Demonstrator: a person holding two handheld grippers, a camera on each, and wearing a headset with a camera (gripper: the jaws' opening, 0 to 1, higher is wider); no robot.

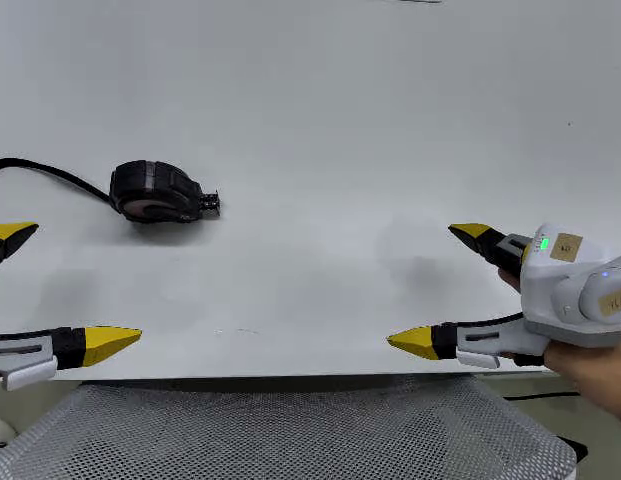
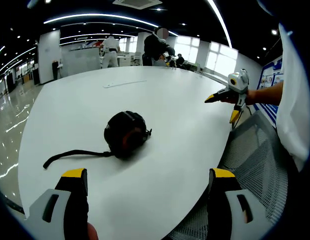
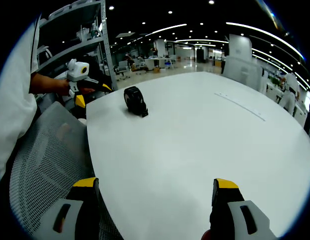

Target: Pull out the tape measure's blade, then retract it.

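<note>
My right hand comes in low from the right at the near edge of the bench, wrapped around the white body of the right claw, which points left and slightly away from me across the surface. Its two yellow-tipped jaws are spread wide with nothing between them; they touch nothing, and bare white bench shows in the gap. In the right gripper view those same jaws rise far apart from the bottom, aimed over the bench.

My left claw enters from the left edge at about the same level, pointing right toward the other one. It is just as wide open and holds nothing, one jaw farther from me and one nearer. From the right gripper view I can see my left forearm reaching forward past my white sleeve to carry it.

The tape measure lies on the bench beyond the left claw, well apart from both claws and nearer the left one. Its black case with a reddish face rests flat, the blade's hook end at the case mouth pointing right. A black strap trails off its left side across the bench.

A grey mesh surface sits just below the bench's near edge, between my two claws.
</note>
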